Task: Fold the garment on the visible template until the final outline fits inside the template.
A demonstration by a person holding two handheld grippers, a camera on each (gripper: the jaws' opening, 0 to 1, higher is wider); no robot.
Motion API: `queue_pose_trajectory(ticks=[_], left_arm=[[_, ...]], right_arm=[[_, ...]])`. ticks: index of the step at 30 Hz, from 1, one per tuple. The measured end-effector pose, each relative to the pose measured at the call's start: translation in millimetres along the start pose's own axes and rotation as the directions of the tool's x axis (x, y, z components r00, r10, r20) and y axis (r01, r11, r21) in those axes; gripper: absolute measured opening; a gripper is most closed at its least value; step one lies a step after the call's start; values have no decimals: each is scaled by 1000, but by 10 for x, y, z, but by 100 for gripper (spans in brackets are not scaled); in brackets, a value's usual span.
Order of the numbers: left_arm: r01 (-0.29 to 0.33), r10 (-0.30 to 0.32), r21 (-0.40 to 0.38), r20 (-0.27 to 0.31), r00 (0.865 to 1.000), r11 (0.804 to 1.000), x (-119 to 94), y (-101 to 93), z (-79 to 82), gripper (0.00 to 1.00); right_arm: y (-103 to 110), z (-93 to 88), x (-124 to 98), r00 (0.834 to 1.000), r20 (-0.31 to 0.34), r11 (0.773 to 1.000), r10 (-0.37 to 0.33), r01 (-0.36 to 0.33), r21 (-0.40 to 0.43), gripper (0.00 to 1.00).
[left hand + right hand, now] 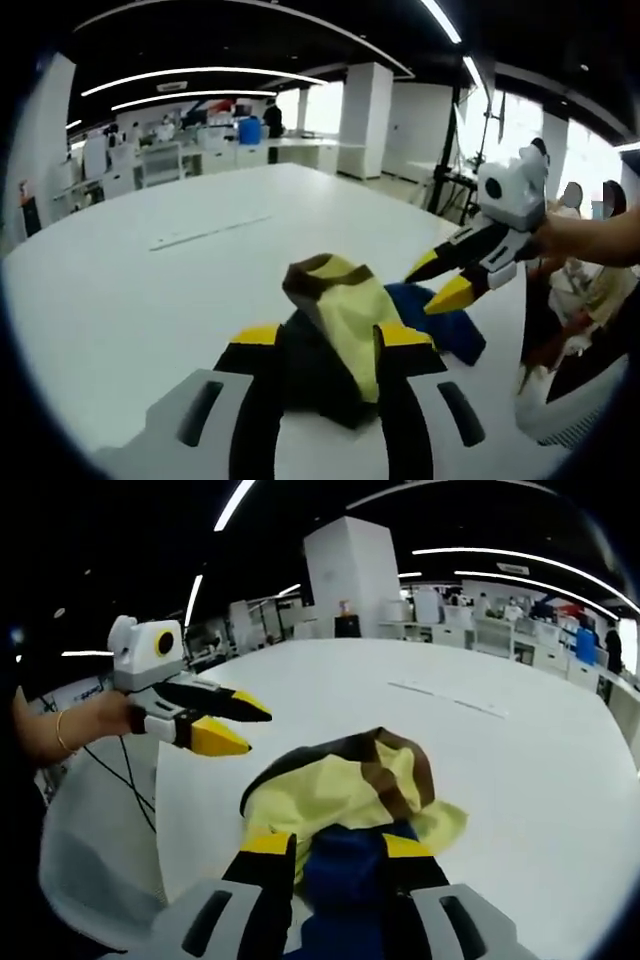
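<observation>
The garment [345, 305] lies in a crumpled heap on the white table [130, 300], showing yellow, brown, black and blue cloth. My left gripper [330, 335] is open, its jaws wide on either side of the heap's near end. In the right gripper view it hovers open [238, 727] just left of the garment [340, 780], gripping nothing. My right gripper [335, 842] is open too, with the blue part of the cloth showing between its jaws. In the left gripper view it hangs open [435, 283] just above the blue cloth.
A thin white strip [210, 232] lies on the table farther out, also seen in the right gripper view [450, 698]. A white chair [570, 410] stands beside the table edge. Office desks and pillars fill the background. A person's hand [85, 725] holds the left gripper.
</observation>
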State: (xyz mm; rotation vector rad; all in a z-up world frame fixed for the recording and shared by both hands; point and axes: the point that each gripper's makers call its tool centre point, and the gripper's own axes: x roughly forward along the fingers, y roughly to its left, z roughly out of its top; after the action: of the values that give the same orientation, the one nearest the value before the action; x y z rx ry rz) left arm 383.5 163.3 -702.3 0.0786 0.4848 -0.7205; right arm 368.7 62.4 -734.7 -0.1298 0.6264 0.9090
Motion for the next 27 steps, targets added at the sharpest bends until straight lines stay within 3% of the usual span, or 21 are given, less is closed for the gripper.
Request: queue_pose_trajectory(ticks=[14, 23, 27], left_arm=[[-13, 18, 45, -116, 993, 999, 303, 57, -265, 16], [-3, 10, 51, -140, 990, 999, 364, 43, -353, 6], [-16, 23, 63, -125, 992, 998, 339, 57, -322, 2]], right_arm=[[13, -82, 236, 999, -49, 999, -6, 4, -50, 17], [-14, -158, 308, 995, -93, 991, -47, 35, -131, 9], [-33, -144, 302, 994, -89, 988, -62, 49, -144, 6]])
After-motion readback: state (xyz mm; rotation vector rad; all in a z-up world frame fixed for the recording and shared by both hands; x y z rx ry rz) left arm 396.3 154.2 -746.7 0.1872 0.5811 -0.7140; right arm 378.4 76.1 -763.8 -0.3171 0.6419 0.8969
